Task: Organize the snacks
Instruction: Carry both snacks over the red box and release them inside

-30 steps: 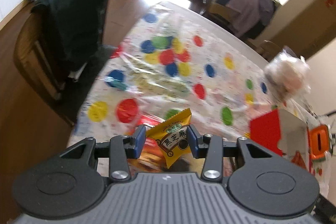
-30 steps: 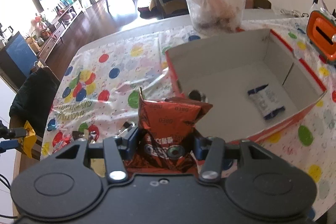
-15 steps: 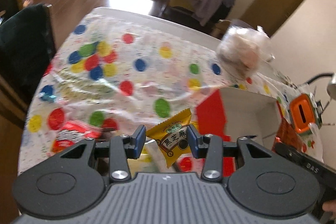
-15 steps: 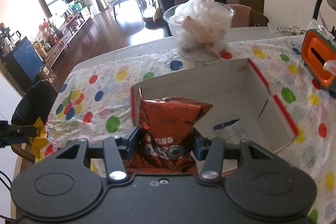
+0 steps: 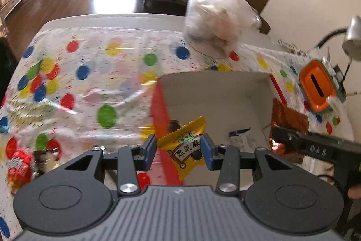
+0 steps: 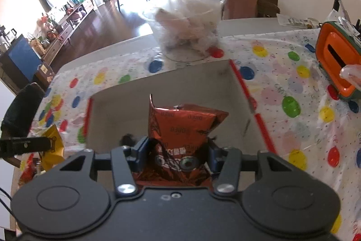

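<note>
yellow snack packet (image 5: 186, 146) clamped in left gripper (image 5: 178, 148) over box rim (image 5: 159, 110); right gripper (image 6: 178, 150) clamps red packet (image 6: 180, 128).

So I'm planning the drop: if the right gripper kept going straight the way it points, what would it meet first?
Probably the inside of the open cardboard box. The right gripper, shut on the red Oreo packet, points down into it; nothing shows in between, though depth is hard to judge.

Box (image 5: 214, 92) set mid-surface (image 5: 94, 55); small packet (image 5: 242, 139) lying inside; tub (image 6: 187, 24) placed behind box; loose snacks (image 5: 19, 165) left at near-left edge.
</note>
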A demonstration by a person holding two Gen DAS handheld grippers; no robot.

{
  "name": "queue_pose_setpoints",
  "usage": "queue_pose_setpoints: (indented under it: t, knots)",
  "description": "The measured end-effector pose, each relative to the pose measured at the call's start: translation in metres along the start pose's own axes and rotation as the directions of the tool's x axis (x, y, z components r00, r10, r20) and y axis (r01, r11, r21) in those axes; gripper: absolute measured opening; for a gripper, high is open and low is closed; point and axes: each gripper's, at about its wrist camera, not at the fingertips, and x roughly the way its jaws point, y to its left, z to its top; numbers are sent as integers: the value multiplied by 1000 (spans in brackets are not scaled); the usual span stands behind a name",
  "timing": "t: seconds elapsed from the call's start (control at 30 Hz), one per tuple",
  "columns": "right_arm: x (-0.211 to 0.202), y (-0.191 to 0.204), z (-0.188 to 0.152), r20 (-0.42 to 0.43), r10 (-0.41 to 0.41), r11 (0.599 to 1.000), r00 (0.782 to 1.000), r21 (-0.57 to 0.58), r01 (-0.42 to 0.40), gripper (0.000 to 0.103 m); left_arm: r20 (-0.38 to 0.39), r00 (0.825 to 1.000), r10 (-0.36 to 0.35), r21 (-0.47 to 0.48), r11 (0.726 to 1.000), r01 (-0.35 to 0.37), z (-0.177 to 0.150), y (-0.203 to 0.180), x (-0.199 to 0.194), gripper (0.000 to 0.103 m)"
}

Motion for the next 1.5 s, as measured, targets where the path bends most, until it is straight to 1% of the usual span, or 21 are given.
queue_pose_setpoints:
  t: [0.13, 0.3, 0.37, 0.53, 0.7, 0.83, 0.93, 1.1, 1.27, 1.43, 1.5]
  knots:
    - [15, -22, 6, -33, 12, 1000, 999, -13, -12, 50, -23, 1000, 1, 57, 998, 0, -1, -29, 25, 42]
    - [34, -35, 11, -67, 3, 999, 998, -44, -6, 50, -55, 998, 30, 94, 995, -25, -1, -52, 55, 42]
    - [42, -38, 12, -92, 11, 998, 996, -64, -17, 50, -68, 997, 42, 112, 993, -35, 0, -59, 67, 42]
    - [61, -33, 10, -137, -13, 992, 990, -123, -4, 50, -89, 993, 81, 152, 986, -67, 0, -72, 89, 42]
    - [76, -23, 8, -176, -15, 980, 984, -200, -20, 50, -100, 988, 120, 209, 973, -97, -2, -83, 105, 42]
    - [83, -13, 3, -189, -51, 959, 981, -284, -5, 50, -109, 984, 139, 251, 962, -108, -5, -89, 113, 42]
    - [87, -10, 2, -195, -63, 954, 979, -300, 1, 50, -106, 983, 151, 282, 952, -116, -5, -93, 116, 43]
    - [90, -11, 2, -220, -55, 955, 974, -295, -13, 51, -134, 972, 193, 300, 943, -145, -2, -95, 124, 43]
    - [91, -11, 3, -225, -43, 959, 973, -281, -23, 52, -150, 968, 203, 276, 948, -156, 0, -89, 128, 43]
    - [83, -12, 2, -214, -32, 961, 976, -274, -28, 53, -155, 972, 177, 232, 963, -138, 0, -82, 122, 44]
    - [78, -13, 2, -202, -24, 962, 979, -271, -32, 56, -143, 976, 163, 221, 967, -129, 0, -80, 118, 44]
